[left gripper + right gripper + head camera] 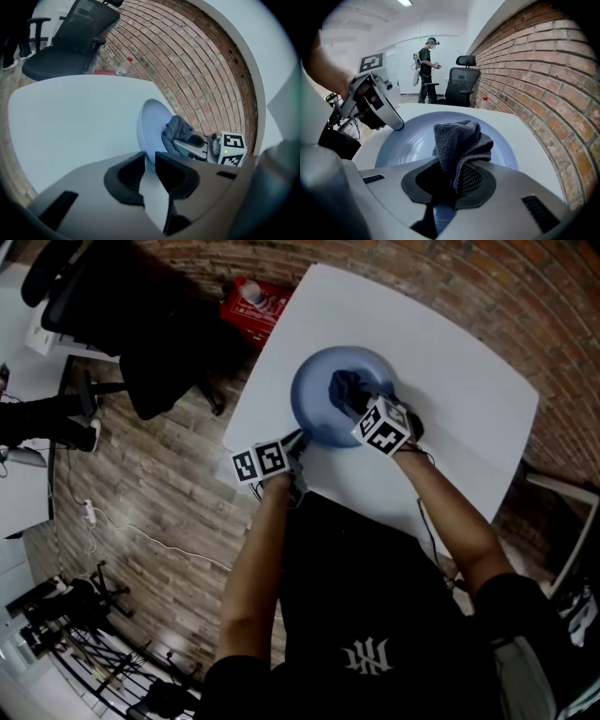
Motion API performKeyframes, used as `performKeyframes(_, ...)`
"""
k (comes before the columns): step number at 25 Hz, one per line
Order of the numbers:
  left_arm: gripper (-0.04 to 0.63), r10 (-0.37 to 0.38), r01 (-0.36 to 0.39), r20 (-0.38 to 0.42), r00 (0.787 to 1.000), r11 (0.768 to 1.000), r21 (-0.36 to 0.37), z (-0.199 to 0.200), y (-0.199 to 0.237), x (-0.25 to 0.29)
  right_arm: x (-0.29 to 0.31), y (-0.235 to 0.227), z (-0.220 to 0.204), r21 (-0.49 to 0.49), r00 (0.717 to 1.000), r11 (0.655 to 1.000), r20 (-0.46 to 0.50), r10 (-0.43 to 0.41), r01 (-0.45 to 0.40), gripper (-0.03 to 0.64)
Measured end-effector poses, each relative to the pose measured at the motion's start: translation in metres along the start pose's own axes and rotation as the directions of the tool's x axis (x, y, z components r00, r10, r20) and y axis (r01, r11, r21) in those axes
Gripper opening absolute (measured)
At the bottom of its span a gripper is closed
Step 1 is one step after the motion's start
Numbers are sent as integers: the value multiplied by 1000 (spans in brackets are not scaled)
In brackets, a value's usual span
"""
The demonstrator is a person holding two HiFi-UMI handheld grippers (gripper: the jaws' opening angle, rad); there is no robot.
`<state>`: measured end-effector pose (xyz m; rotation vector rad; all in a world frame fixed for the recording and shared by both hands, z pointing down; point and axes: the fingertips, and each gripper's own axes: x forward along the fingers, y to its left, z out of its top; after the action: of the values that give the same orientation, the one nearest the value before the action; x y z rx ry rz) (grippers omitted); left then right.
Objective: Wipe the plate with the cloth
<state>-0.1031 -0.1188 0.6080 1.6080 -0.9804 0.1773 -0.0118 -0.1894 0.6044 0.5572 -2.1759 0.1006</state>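
Note:
A light blue plate (319, 404) lies on the white table (459, 399). My left gripper (298, 440) is shut on the plate's near-left rim; in the left gripper view the rim (151, 136) runs in between the jaws of that gripper (147, 164). A dark blue-grey cloth (347, 388) rests bunched on the plate's middle. My right gripper (354, 404) is shut on the cloth. In the right gripper view the cloth (459, 143) stands up out of the right gripper (452, 180) over the plate (410, 140), with the left gripper (396, 125) on the far-left rim.
A brick wall (543, 79) runs along the table's far side. A red box with a bottle (255, 301) and a black office chair (141, 324) stand on the wooden floor at the left. A person (425, 70) stands far back in the room.

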Motion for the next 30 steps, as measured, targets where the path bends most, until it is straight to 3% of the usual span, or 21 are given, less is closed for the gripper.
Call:
performKeyframes(9, 71, 12, -12, -6, 1000, 1000, 9, 1, -1, 1, -1, -22, -6, -4, 998, 999, -39, -43, 43, 77)
performKeyframes(18, 71, 16, -16, 0, 1000, 1000, 10, 1, -1, 0, -10, -65, -24, -44, 979, 987, -125, -160, 156, 77)
performKeyframes(24, 71, 18, -18, 0, 1000, 1000, -2, 0, 0, 1, -8, -73, -31, -30, 977, 987, -142, -159, 157, 77)
performKeyframes(27, 69, 23, -23, 2, 1000, 1000, -5, 0, 1, 2, -9, -71, -27, 6, 982, 989, -115, -149, 151, 77)
performKeyframes(30, 69, 28, -28, 8, 1000, 1000, -9, 0, 1, 1, -16, -54, -1, 44, 994, 993, -7, -107, 107, 77)
